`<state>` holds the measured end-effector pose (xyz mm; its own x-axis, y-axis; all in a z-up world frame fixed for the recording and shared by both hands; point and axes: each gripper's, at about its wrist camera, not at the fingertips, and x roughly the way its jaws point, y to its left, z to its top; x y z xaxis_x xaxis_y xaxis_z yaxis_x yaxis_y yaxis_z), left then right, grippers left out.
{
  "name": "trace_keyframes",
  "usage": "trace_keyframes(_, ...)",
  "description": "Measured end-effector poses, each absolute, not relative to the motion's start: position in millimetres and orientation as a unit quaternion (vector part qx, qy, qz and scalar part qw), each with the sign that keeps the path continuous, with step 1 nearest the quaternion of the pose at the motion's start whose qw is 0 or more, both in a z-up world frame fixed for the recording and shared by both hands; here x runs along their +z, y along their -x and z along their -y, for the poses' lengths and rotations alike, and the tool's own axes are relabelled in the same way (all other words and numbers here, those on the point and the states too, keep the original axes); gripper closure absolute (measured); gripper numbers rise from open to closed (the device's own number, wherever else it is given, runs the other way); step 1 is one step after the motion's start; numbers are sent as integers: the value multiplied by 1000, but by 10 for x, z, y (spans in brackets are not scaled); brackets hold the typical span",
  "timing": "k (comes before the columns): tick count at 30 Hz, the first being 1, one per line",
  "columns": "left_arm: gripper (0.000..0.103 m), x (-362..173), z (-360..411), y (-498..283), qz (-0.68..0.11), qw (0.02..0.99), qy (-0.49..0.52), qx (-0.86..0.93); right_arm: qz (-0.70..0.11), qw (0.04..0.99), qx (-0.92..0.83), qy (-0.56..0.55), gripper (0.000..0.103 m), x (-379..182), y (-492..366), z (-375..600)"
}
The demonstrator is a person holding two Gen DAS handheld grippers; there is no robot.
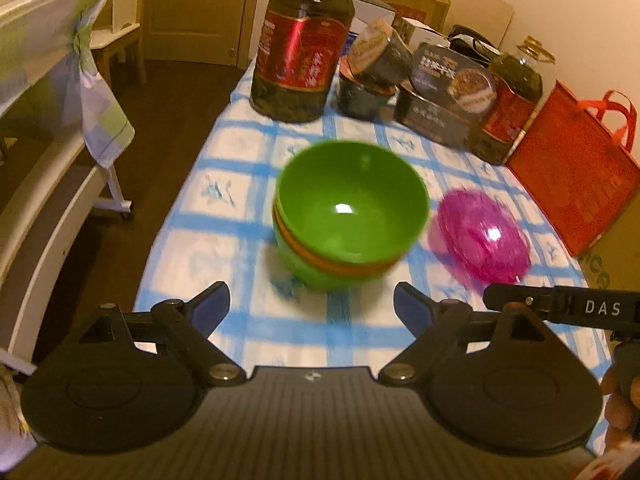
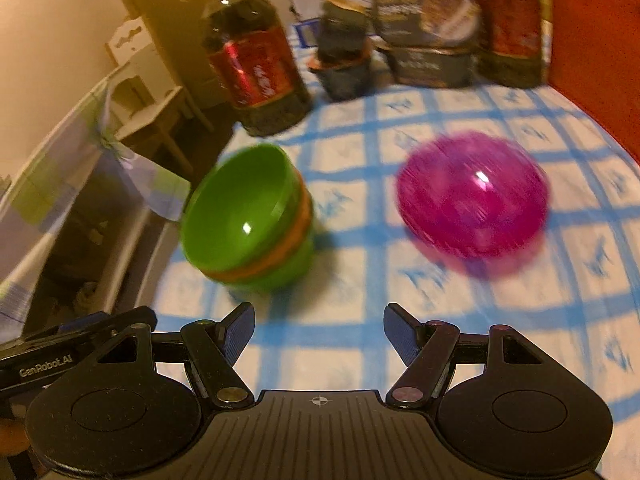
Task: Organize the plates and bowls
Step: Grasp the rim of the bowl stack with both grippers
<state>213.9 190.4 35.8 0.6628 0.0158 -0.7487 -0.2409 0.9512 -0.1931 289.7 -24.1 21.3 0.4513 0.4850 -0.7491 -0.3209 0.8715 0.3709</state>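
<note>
A stack of three nested bowls, green on top [image 1: 352,208], orange in the middle and green below, stands on the blue-checked tablecloth [image 1: 224,196]. It also shows in the right wrist view [image 2: 244,216]. A translucent magenta plate [image 1: 482,236] lies to its right, also in the right wrist view [image 2: 472,200]. My left gripper [image 1: 312,308] is open and empty, just short of the bowl stack. My right gripper [image 2: 319,334] is open and empty, in front of the gap between stack and plate. Its arm [image 1: 560,306] reaches in beside the left gripper.
Two large oil bottles [image 1: 304,40] [image 1: 512,96], dark tins and jars [image 1: 440,92] and boxes crowd the table's far end. A red bag [image 1: 576,164] stands at the right edge. The table's left edge drops to the floor, with a cloth-covered bench [image 1: 52,80] beyond.
</note>
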Motion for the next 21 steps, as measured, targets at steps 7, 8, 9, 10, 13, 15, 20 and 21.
trace_keyframes(7, 16, 302, -2155, -2684, -422, 893, 137, 73, -485, 833, 251, -85, 32, 142, -3461, -113)
trace_keyframes(8, 16, 261, -2182, -2751, -427, 890, 141, 73, -489, 830, 254, -88, 32, 111, -3534, -147)
trace_keyframes(9, 16, 213, -2203, -2802, -431, 888, 143, 71, -494, 826, 256, -91, 32, 76, -3613, -174)
trace_keyframes(10, 16, 163, -2228, -2865, -436, 885, 148, 69, -498, 823, 257, -92, 32, 43, -3673, -198)
trace_keyframes(13, 17, 45, -2281, -3006, -445, 878, 160, 68, -505, 819, 258, -88, 32, -76, -3834, -272)
trace_keyframes(15, 22, -26, -2308, -3089, -450, 876, 160, 72, -511, 817, 255, -81, 33, -161, -3919, -314)
trace_keyframes(20, 38, -171, -2364, -3250, -463, 868, 167, 68, -530, 809, 246, -70, 54, -383, -4092, -375)
trace_keyframes(21, 38, -190, -2364, -3270, -465, 867, 166, 65, -535, 804, 248, -73, 56, -428, -4119, -373)
